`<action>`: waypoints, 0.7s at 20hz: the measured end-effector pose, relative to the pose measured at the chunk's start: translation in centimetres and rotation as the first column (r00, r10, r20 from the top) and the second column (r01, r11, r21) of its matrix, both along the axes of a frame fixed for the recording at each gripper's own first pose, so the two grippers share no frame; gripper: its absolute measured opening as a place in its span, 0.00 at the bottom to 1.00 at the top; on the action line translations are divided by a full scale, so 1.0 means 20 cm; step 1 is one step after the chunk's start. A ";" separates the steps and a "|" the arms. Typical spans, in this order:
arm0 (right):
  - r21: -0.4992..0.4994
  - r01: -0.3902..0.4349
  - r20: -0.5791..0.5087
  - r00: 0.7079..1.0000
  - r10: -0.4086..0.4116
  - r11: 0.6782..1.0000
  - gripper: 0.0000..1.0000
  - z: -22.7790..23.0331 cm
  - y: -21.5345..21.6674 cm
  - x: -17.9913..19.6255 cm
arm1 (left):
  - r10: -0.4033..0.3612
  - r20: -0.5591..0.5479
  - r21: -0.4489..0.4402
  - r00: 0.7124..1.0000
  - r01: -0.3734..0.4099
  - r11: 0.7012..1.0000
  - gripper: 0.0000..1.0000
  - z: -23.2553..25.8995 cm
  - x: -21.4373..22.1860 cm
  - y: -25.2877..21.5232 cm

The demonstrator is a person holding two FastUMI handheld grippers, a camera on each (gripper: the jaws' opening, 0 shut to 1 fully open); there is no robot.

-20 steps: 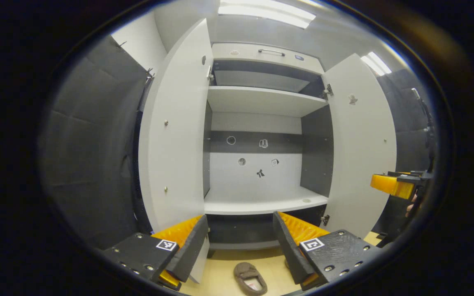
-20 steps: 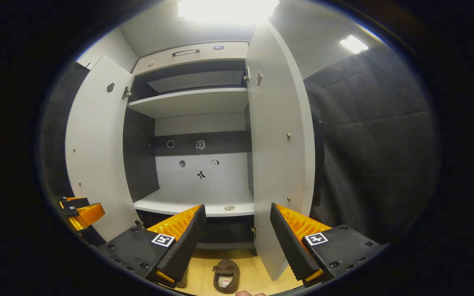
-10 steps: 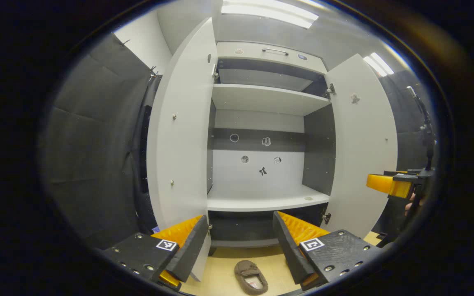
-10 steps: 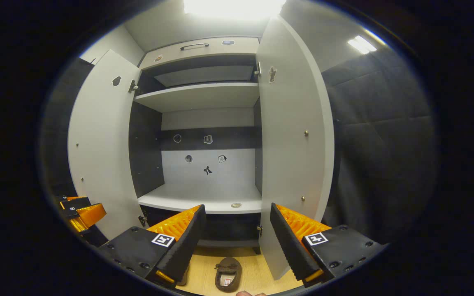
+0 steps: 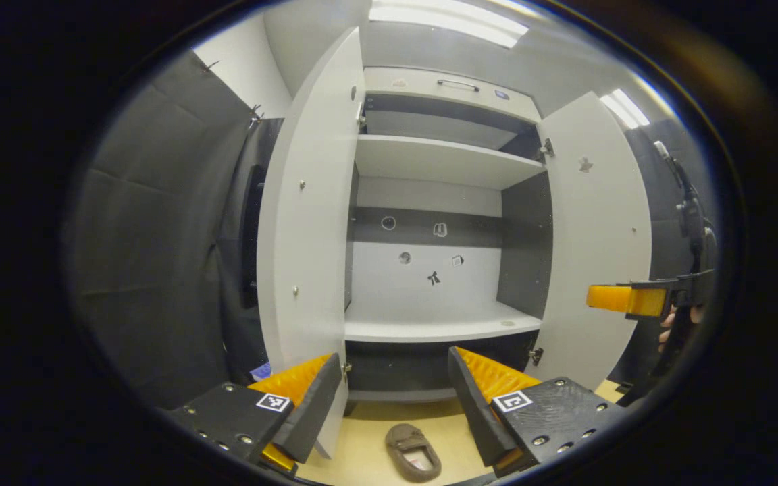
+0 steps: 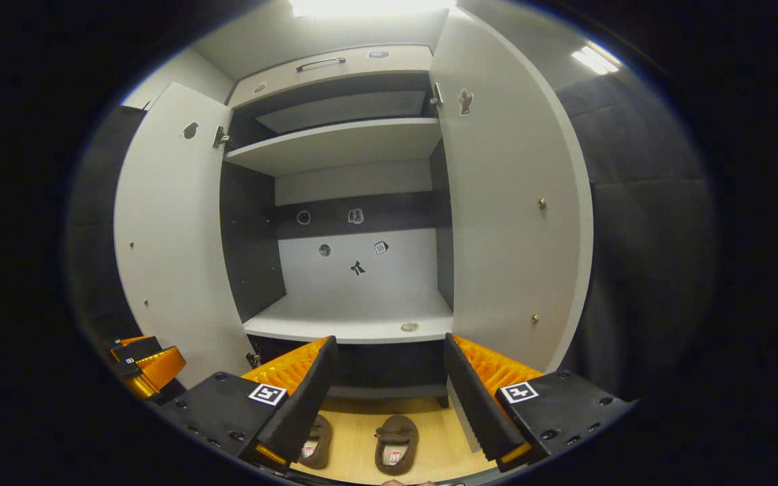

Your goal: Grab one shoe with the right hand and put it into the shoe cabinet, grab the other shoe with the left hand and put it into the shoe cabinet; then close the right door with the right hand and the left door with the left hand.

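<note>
The wooden floor (image 6: 429, 459) lay before the open shoe cabinet (image 6: 355, 317). Both my hand-held grippers, right (image 6: 389, 398) and left (image 5: 396, 405), were released, grasping nothing. Two shoes (image 6: 396, 452) sat on the floor in the right gripper view; the left gripper view caught one. Descending askew, I might clip the right door (image 6: 510, 223).

In the right gripper view, we see the left brown slipper (image 6: 315, 442) half hidden behind our gripper's finger (image 6: 298, 405). The stickers (image 6: 355, 233) on the cabinet's back panel are too small for us to make out. In the left gripper view, the hand (image 5: 667, 331) holding the other gripper (image 5: 622, 299) is cut off at the edge, and a blue scrap (image 5: 261, 371) by the left door stays unidentifiable.
</note>
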State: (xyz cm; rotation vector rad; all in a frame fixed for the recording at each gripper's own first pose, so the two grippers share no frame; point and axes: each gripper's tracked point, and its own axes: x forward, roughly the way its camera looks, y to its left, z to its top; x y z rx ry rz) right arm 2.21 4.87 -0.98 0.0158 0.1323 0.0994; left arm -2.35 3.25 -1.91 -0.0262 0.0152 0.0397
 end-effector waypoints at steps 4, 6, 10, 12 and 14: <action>0.012 -0.032 -0.105 0.994 0.033 0.999 0.98 -0.13 0.05 0.02 | -0.011 -0.001 0.009 1.000 0.011 1.000 0.92 0.01 -0.03 -0.03; 0.002 -0.072 -0.185 0.980 0.071 0.997 0.98 -0.24 0.10 0.02 | -0.009 -0.009 0.016 1.000 0.010 1.000 0.92 0.01 -0.04 -0.05; -0.027 -0.139 -0.314 0.941 0.123 0.990 0.98 -0.49 0.17 0.03 | -0.022 -0.049 0.010 0.999 0.022 1.000 0.92 -0.05 -0.04 -0.08; -0.025 -0.178 -0.396 0.905 0.154 0.984 0.98 -0.65 0.20 0.02 | -0.014 -0.071 0.016 0.997 0.015 1.000 0.96 -0.09 -0.02 -0.08; 0.026 -0.224 -0.451 0.867 0.212 0.974 0.98 -0.77 0.26 0.00 | -0.004 -0.099 0.012 0.995 0.006 1.000 0.92 -0.15 -0.02 -0.07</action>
